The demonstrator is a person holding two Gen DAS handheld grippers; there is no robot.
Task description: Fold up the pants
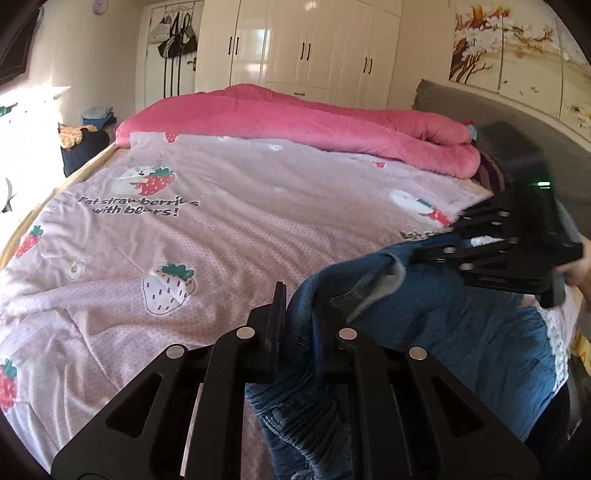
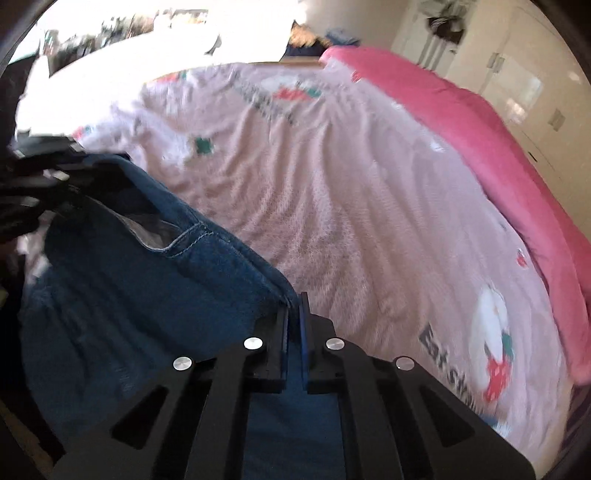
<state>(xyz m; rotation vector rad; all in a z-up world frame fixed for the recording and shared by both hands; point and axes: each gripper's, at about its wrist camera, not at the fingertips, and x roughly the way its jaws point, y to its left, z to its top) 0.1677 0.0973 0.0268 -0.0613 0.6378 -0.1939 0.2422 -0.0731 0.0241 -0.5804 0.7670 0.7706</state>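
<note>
One pair of pants [image 1: 454, 332], pinched by two hand-held grippers: left [image 1: 295, 306], right [image 2: 294, 314].

Bedroom: bed [image 1: 221, 236] under a pink strawberry-print cover; rolled pink quilt [image 1: 314, 118] behind it; cream wardrobe [image 1: 314, 44] along the far wall; bags [image 1: 177, 33] hanging; bright daylight at left.

Blue denim pants [image 1: 461, 332], rumpled, pinched up off the pink bedspread, grey lining showing.
</note>
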